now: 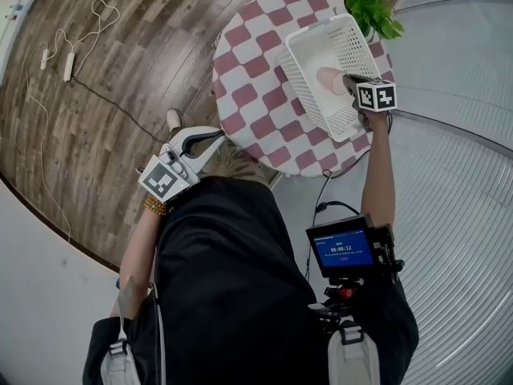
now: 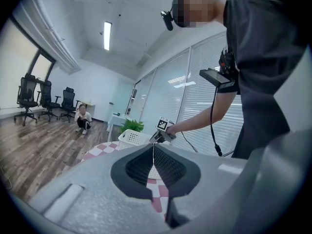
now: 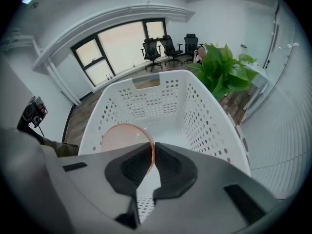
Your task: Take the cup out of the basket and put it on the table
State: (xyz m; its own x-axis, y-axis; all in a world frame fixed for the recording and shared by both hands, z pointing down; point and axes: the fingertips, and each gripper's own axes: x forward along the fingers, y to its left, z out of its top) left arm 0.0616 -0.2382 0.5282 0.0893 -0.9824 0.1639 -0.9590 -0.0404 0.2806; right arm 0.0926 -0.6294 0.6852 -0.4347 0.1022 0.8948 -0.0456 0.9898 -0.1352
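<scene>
1. The white basket (image 1: 353, 45) is set on the checkered surface (image 1: 248, 95), toward its right edge.
2. The pink cup (image 3: 122, 138) is held inside it, its rim pinched by the right tongs (image 3: 151, 147).
3. The left tongs (image 2: 153, 147) are pressed together, empty.

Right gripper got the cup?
Yes, the right gripper has its fingers shut on the rim of the pink cup, over the white basket.

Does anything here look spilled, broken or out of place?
Nothing is spilled or broken. The one odd sight is the pink cup, tipped sideways over the floor of the basket. The right gripper pinches its rim between its fingers.
</scene>
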